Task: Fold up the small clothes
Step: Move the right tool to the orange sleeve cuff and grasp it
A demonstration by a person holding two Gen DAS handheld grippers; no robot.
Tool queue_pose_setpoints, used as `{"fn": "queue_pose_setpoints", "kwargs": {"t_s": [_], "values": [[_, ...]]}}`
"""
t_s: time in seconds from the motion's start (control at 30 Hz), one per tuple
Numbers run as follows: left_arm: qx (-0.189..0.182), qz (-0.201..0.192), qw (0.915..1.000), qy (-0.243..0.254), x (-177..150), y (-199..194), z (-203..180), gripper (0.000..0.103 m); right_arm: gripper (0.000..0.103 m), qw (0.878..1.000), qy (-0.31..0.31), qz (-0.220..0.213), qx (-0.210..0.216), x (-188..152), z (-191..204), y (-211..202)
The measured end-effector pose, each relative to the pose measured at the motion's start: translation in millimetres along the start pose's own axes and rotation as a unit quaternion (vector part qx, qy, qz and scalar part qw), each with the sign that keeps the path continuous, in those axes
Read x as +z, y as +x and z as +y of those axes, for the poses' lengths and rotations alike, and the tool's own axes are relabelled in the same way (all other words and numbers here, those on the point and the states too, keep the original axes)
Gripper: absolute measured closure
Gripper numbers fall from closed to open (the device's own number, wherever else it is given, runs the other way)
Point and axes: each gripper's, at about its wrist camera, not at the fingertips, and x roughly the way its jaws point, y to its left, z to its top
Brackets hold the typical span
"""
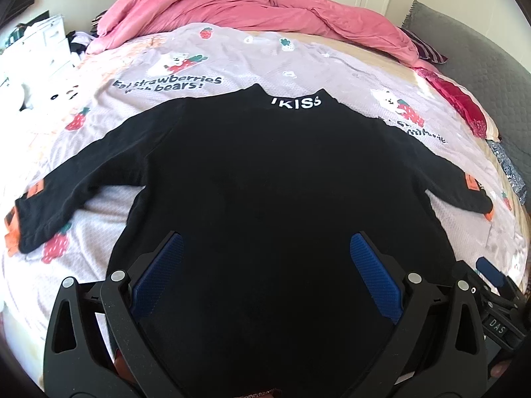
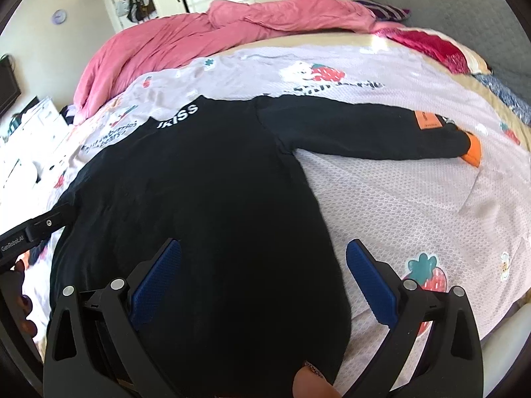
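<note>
My black sweater (image 1: 265, 172) lies spread flat on the bed sheet (image 1: 139, 66), its collar lettered "KISS" at the far end, both sleeves stretched out left and right, orange patches near the cuffs. My left gripper (image 1: 265, 255) hovers over the sweater's near hem with its blue fingers (image 1: 159, 275) spread wide, holding nothing. My right gripper (image 2: 264, 262) is likewise wide apart, straddling the sweater's right edge near the hem. A pink duvet (image 1: 252, 3) is bunched at the far side.

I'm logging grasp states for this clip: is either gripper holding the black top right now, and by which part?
Nothing is held. The left gripper and right gripper both stand open above the black top, lying flat.
</note>
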Motion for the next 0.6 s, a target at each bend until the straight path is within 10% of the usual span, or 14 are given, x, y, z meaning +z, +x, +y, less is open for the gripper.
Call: {"fn": "queue_pose_setpoints", "kwargs": {"t_s": [0.6], "values": [[-0.023, 0.021, 0.9995, -0.004, 58.8, 52.4, -22.2, 0.008, 0.004, 0.993, 0.092, -0.014, -0.071, 38.7, -76.1, 21.3]]}}
